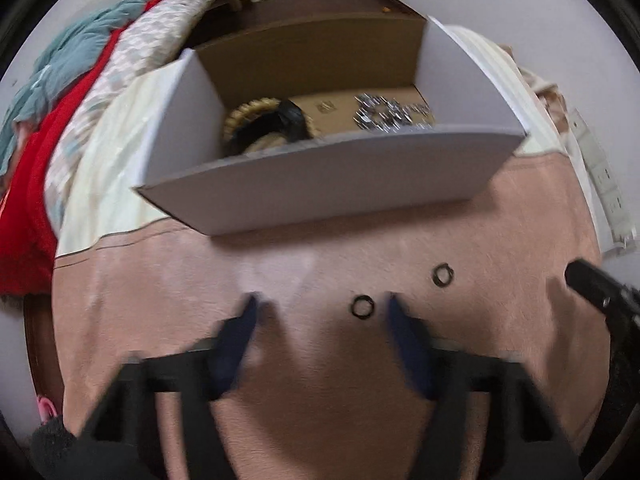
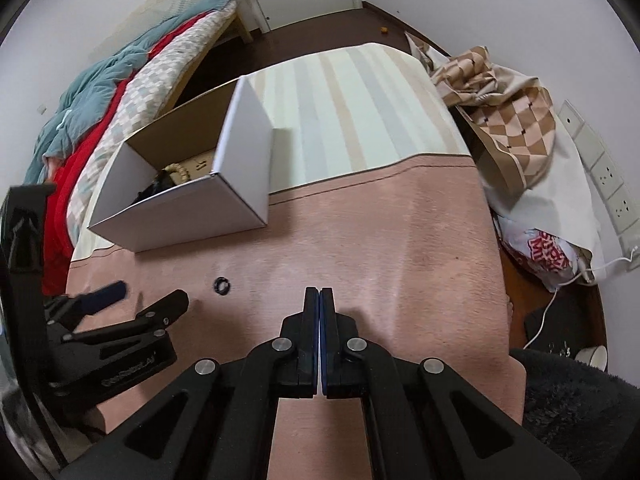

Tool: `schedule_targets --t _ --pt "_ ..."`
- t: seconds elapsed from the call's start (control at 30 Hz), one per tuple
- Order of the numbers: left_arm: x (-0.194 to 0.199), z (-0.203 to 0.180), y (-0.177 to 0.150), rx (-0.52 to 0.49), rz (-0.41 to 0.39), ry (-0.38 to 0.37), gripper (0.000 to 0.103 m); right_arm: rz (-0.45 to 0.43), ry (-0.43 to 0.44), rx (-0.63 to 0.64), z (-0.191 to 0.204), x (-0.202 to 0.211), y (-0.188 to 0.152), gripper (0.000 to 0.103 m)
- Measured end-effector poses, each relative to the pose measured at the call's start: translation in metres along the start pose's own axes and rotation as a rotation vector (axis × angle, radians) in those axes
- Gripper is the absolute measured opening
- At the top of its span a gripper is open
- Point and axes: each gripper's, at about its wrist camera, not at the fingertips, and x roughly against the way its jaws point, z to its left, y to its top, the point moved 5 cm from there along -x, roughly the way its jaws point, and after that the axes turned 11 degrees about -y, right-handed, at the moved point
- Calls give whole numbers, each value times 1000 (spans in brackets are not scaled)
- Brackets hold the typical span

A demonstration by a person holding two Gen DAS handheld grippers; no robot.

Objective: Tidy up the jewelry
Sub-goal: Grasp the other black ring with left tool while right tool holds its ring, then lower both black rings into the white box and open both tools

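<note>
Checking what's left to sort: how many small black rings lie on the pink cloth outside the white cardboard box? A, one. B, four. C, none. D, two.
D: one small black ring lies between the open left gripper fingers, another small black ring further right.

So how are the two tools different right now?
The left tool is open, its blue-padded fingers spread wide with a small black ring on the blanket between them; the right tool is shut, pads pressed together, holding nothing. The left sits nearer the white box; the right sits over bare pink blanket. Both are black with blue pads and hold nothing.
</note>
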Motion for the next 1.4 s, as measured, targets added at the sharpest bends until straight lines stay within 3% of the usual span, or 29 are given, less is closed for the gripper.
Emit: schedule_targets --t 0.07,0.1,0.4,0.43,0.57,0.8,0.87,0.9,0.97,1.03,1.23,1.4 --pt "-1 -3 -1 -21 -10 -11 15 1 -5 -7 -2 -1 0 0" --pt "-1 -4 -1 -30 -9 -9 10 2 -6 -10 -3 -1 1 0" --pt "16 23 -9 7 -31 9 10 14 54 -4 11 0 3 2" --pt "19 30 -10 17 -36 18 10 21 67 10 17 -1 2 5" --pt "29 61 -21 72 -35 45 10 25 103 75 44 -5 -1 34" --pt "31 87 -38 119 -21 67 10 1 72 216 94 -19 -4 34" --pt "31 89 -39 123 -22 64 10 9 17 262 104 -29 -8 34" --pt "31 89 -38 123 -23 62 10 -20 2 278 107 -28 -9 32" --pt "31 86 -38 117 -26 59 10 -49 -65 327 112 -29 -12 13" --pt "30 84 -37 115 -26 53 10 -60 -68 333 112 -28 -13 12" --pt "47 78 -23 105 -59 24 10 -47 -2 224 89 -9 -6 12" --pt "87 58 26 72 -153 -56 10 -88 138 115 72 38 31 12"
